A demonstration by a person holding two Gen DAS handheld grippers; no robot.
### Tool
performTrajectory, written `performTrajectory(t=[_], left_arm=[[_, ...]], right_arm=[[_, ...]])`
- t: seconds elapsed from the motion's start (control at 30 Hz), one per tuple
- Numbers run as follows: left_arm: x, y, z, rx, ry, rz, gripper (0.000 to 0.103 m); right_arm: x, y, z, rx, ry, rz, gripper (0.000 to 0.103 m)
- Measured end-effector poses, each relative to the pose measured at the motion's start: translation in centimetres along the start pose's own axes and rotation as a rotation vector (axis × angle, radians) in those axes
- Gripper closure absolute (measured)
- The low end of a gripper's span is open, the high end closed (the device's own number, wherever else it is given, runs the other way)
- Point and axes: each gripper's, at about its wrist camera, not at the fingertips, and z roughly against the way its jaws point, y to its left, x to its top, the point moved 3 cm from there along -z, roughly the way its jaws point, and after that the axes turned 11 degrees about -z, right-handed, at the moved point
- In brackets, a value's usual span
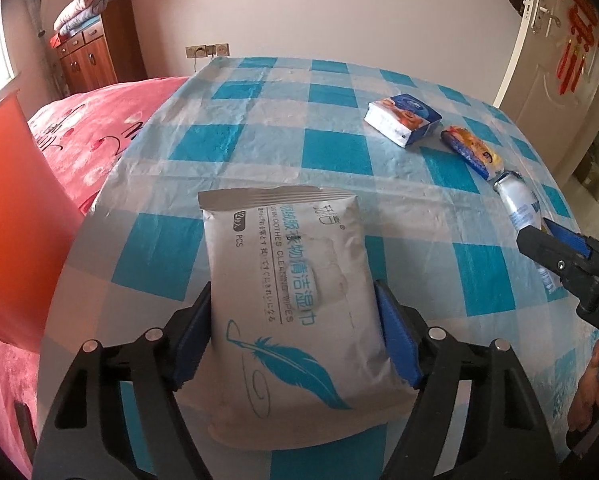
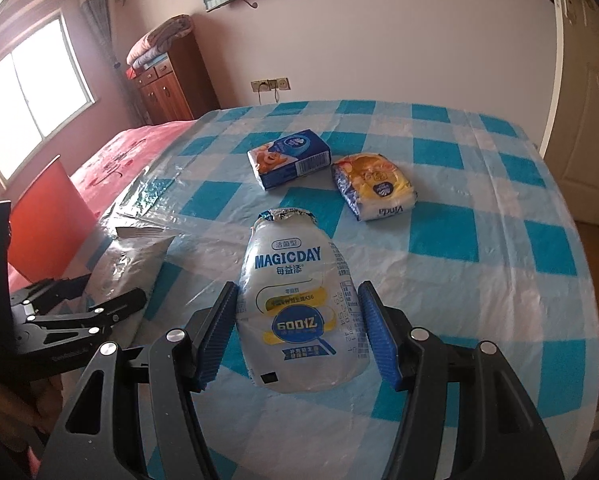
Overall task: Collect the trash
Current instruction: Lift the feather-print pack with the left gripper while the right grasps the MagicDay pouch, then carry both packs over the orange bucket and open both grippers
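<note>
**Left wrist view: both grippers straddle their trash, neither clearly clamped**

Left wrist view puts the wipes pack (image 1: pixel 295 300) flat on the checked tablecloth (image 1: pixel 331 148), lying between the blue pads of the left gripper (image 1: pixel 295 336). The pads touch or all but touch the pack's two long edges; whether they are squeezing it I cannot tell. The pack's long axis runs straight ahead along the fingers, so the jaws close across its short width.

Taking the wipes pack as landmark, the yogurt bottle (image 2: pixel 299 304) lies on its side well off to the pack's right, foil cap pointing away. The right gripper (image 2: pixel 299 336) is spread around the bottle, with a visible gap on the right pad's side. Its long axis also runs along the fingers.

Beyond the bottle, farther from the pack, sit the blue tissue pack (image 2: pixel 289 158) and the yellow tissue pack (image 2: pixel 373 186), just apart from each other. Each hand is nearest its own item; closing looks like the next move.
</note>
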Motion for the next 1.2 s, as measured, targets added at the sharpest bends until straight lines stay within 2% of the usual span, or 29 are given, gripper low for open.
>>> performTrajectory(t=[0.2, 0.6, 0.87, 1.2], left_arm=[[-0.2, 0.6, 1.3, 0.001, -0.039, 0.006, 0.028], [0.8, 2.2, 6.7, 0.081, -0.178, -0.03, 0.028], [1.2, 4.0, 9.8, 0.155, -0.242, -0.055, 0.028], [1.4, 8.0, 13.1, 0.26, -0.297, -0.039, 0.028]], right_arm=[[-0.7, 0.5, 0.3, -0.001, 0.01, -0.019, 0.041], [-0.9, 3.6, 2.2, 0.032, 0.0, 0.004, 0.041], [-0.2, 6.2, 3.0, 0.065, 0.002, 0.02, 0.041], [1.1, 10.4, 3.2, 0.128, 0.006, 0.064, 0.041]])
